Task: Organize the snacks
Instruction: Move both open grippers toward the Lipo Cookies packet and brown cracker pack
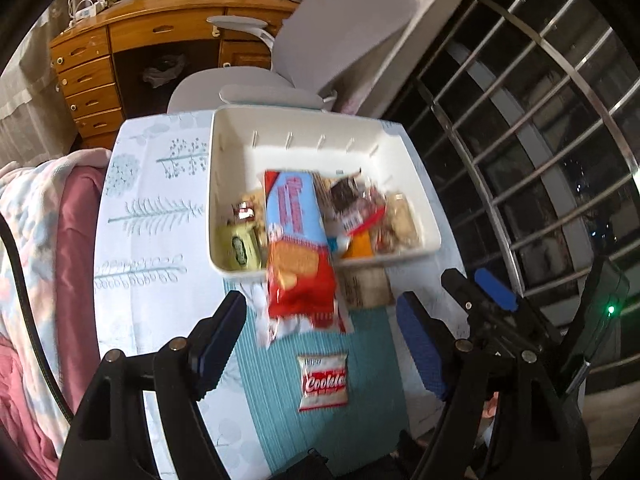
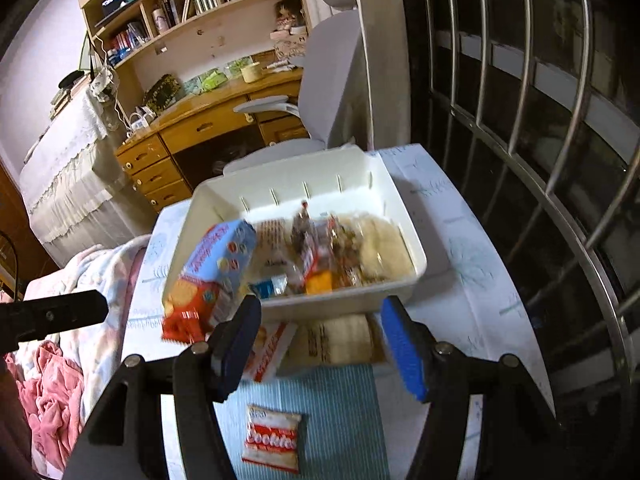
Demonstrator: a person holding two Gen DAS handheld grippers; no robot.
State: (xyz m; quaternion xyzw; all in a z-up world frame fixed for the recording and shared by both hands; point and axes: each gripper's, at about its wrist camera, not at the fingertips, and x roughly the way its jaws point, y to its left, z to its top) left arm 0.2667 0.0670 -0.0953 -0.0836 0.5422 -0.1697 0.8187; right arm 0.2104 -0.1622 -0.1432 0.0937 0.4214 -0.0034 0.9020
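- a white bin (image 1: 394, 184) is seen on a small table covered with a pale tree-print cloth (image 1: 160, 208), with a teal striped mat (image 1: 360, 360) laid near the front edge.
- the bin is filled with mixed snack packets, among them a green packet (image 1: 240, 246) at its left end and an orange one (image 1: 358, 246) toward the right.
- a long blue and red biscuit pack (image 1: 298, 248) is seen tilted over the bin's near rim, its blue end inside the bin and its red end hanging out over the table; it is blurred, and whether it is resting on the rim cannot be told.
- the left gripper (image 1: 320, 344) is spread wide, with nothing pinched; the red end of the biscuit pack is seen just ahead of its fingers, not touched by them.
- the right gripper (image 2: 320, 344) is likewise spread apart and holds nothing.
- a small red and white cookie packet (image 1: 323, 380) lies flat on the teal mat, apart from the bin and between the two grippers' fingers in both views.
- a pale flat packet (image 1: 366, 288) lies on the table just in front of the bin.
- a wooden desk (image 1: 120, 48) and a grey office chair (image 1: 320, 32) stand behind the table; a pink blanket (image 1: 36, 240) lies to the left.
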